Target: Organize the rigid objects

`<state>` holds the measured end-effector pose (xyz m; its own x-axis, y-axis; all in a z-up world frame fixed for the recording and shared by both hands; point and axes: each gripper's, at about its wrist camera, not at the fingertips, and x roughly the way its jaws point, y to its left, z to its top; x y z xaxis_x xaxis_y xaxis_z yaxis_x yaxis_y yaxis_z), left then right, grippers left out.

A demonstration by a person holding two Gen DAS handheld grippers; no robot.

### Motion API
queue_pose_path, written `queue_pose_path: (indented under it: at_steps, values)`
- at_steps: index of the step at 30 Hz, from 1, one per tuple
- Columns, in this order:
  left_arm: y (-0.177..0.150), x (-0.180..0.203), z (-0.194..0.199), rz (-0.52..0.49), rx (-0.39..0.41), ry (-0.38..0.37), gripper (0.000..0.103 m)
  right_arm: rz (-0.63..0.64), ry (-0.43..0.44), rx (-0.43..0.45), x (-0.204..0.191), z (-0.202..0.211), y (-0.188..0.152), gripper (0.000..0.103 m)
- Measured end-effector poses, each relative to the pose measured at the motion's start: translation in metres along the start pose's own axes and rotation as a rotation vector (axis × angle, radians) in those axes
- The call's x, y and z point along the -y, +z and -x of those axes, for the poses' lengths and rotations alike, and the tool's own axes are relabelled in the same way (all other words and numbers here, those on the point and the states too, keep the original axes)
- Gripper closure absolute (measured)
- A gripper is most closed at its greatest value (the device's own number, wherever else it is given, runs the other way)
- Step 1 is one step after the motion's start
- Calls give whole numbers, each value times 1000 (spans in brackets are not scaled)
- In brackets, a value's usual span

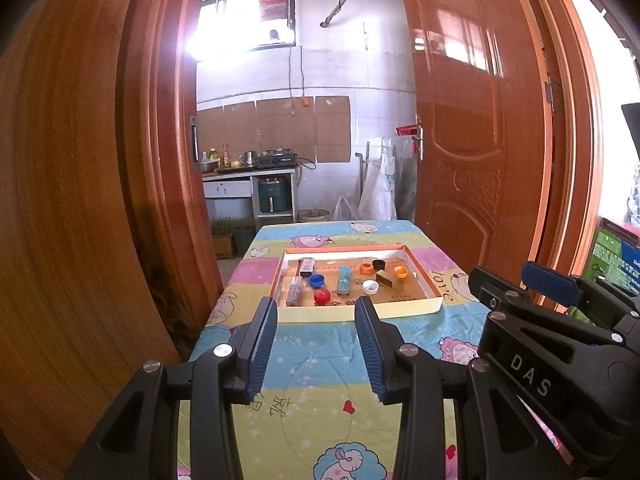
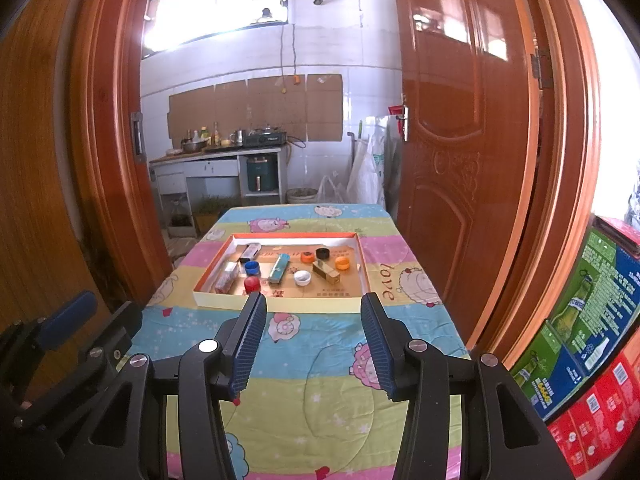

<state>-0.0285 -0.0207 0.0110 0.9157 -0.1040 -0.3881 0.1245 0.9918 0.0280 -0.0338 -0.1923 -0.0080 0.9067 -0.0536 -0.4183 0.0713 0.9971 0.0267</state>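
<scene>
A shallow cardboard tray (image 1: 434, 290) (image 2: 362, 258) with an orange rim lies on the table. Inside are several bottle caps: red (image 1: 322, 296) (image 2: 252, 284), blue (image 1: 316, 280) (image 2: 252, 267), white (image 1: 370, 287) (image 2: 302, 278), black (image 1: 379, 265) (image 2: 323, 253) and orange ones (image 1: 401, 271) (image 2: 342, 263). Small oblong items lie among them, a teal one (image 1: 343, 280) (image 2: 279, 267) and a gold block (image 1: 386, 279) (image 2: 326, 272). My left gripper (image 1: 316, 346) and right gripper (image 2: 314, 342) hover side by side short of the tray, both open and holding nothing.
The table wears a pastel cartoon cloth (image 1: 320, 364) (image 2: 320, 384). Wooden door frames and an open door (image 1: 480, 140) (image 2: 460, 140) flank it. Printed cartons (image 2: 592, 332) are stacked at the right. A kitchen counter (image 1: 248, 172) stands beyond.
</scene>
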Motion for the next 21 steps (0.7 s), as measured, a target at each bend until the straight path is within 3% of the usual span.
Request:
queue_pose_path:
  at_steps: [21]
  values:
    - [-1,-3,1,-6,10,-14,63,0,1,1,1,0,0,52]
